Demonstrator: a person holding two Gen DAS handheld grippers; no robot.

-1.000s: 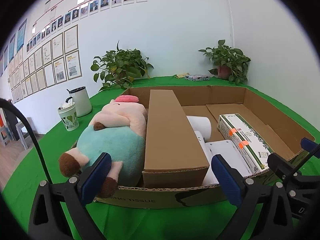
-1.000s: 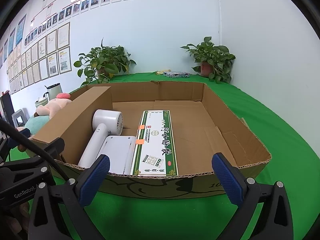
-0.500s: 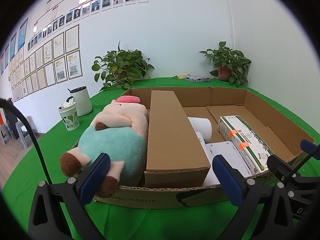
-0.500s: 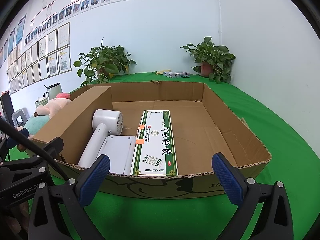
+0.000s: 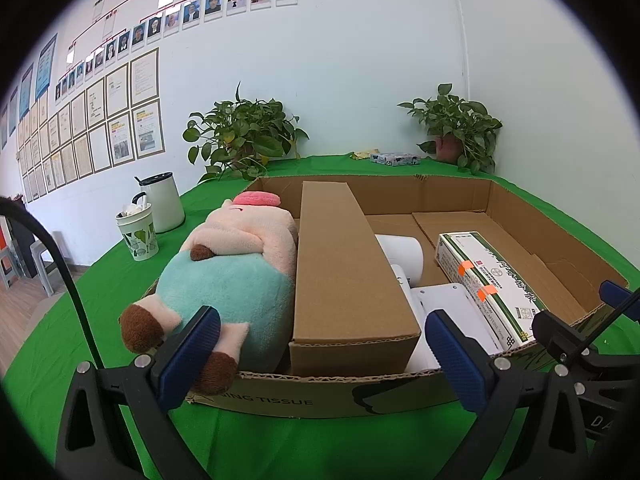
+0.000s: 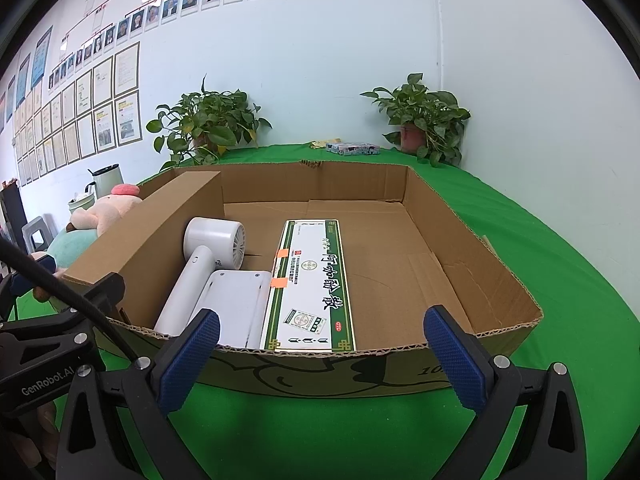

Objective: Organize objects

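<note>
A shallow cardboard tray [image 6: 472, 256] [image 5: 520, 204] sits on the green table. It holds a plush pig [image 5: 228, 276] [image 6: 92, 220] at the left end, a long brown carton [image 5: 344, 268] [image 6: 160, 232], a white hair dryer [image 6: 208, 252] [image 5: 400, 252], a white flat device [image 6: 236, 304] [image 5: 448, 300] and a green-and-white medicine box [image 6: 312, 280] [image 5: 488, 280]. My left gripper [image 5: 320, 356] is open and empty just in front of the tray's near wall. My right gripper [image 6: 320, 356] is open and empty in front of the same wall, further right.
Two potted plants [image 5: 240, 140] [image 5: 456, 128] stand at the back by the wall. A white kettle [image 5: 162, 204] and a patterned cup [image 5: 138, 232] stand left of the tray. A small packet [image 5: 394, 158] lies at the far edge.
The left gripper has drifted slightly; the view has shifted a little. Nothing in the tray has moved. Both grippers stay open.
</note>
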